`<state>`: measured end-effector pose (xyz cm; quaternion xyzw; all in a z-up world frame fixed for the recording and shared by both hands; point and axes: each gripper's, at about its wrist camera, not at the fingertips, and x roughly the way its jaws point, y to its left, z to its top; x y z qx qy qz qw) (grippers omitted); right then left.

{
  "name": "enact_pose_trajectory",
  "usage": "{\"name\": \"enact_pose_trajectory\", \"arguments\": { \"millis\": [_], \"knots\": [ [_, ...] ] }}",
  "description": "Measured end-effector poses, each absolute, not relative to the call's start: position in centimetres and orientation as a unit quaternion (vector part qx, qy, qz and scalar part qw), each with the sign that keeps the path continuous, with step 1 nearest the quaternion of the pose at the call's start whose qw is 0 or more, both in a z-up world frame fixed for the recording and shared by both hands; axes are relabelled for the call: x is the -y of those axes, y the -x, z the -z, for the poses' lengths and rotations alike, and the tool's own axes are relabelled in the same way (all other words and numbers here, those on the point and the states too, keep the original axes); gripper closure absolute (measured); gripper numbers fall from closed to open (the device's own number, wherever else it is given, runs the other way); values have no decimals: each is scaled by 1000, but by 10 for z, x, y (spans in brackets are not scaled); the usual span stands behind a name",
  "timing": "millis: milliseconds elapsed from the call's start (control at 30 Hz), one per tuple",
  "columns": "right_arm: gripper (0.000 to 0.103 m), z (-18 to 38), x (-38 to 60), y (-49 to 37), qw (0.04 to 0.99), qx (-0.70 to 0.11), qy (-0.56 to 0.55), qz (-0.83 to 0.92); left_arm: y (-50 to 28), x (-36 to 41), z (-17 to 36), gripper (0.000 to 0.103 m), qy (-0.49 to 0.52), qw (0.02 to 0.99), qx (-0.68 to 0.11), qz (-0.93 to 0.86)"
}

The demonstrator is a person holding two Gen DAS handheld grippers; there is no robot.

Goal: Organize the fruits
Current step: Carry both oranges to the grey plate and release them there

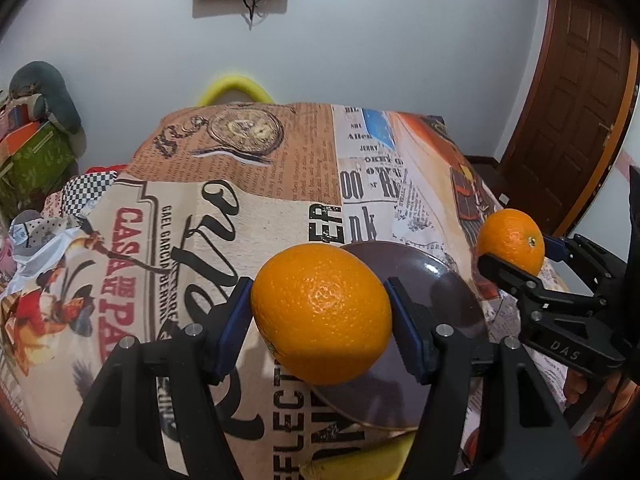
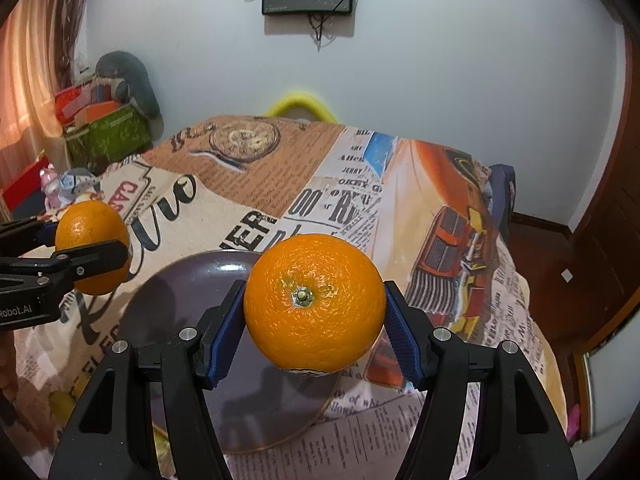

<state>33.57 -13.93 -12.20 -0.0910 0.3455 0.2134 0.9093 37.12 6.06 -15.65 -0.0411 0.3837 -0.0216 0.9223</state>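
My left gripper (image 1: 320, 312) is shut on an orange (image 1: 322, 314) and holds it above the left edge of a dark round plate (image 1: 448, 300) on the table. My right gripper (image 2: 314, 304) is shut on a second orange (image 2: 314, 304), held above the plate's (image 2: 192, 300) right side. In the left wrist view the right gripper (image 1: 520, 252) shows at the right with its orange (image 1: 512, 238). In the right wrist view the left gripper (image 2: 86, 236) shows at the left with its orange (image 2: 92, 240). A yellow fruit (image 1: 352, 468) lies near the plate's front edge.
The table has a printed newspaper-pattern cloth (image 2: 360, 184). A yellow chair back (image 2: 302, 106) stands behind it. Boxes and clutter (image 2: 104, 128) sit at the far left. A wooden door (image 1: 580, 112) is at the right.
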Motion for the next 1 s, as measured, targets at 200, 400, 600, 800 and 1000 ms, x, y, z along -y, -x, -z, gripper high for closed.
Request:
{"name": "enact_pose_trajectory", "arguments": {
  "millis": [200,400,600,800,1000],
  "knots": [
    [41,139,129,-350,895,-369,107,-225,-392,-56,171,38,37,912,-407,31],
    [41,157,120,-358,878,-396,122,-239,-411,-50,192,38,18,898,-439,33],
    [41,170,119,-369,865,-421,128,-242,-422,-49,206,38,26,889,-455,39],
    [40,179,117,-376,855,-438,127,-247,-427,-47,210,38,29,886,-461,40],
    [34,178,118,-372,854,-437,123,-252,-428,-45,211,38,21,884,-466,44]
  ]
}}
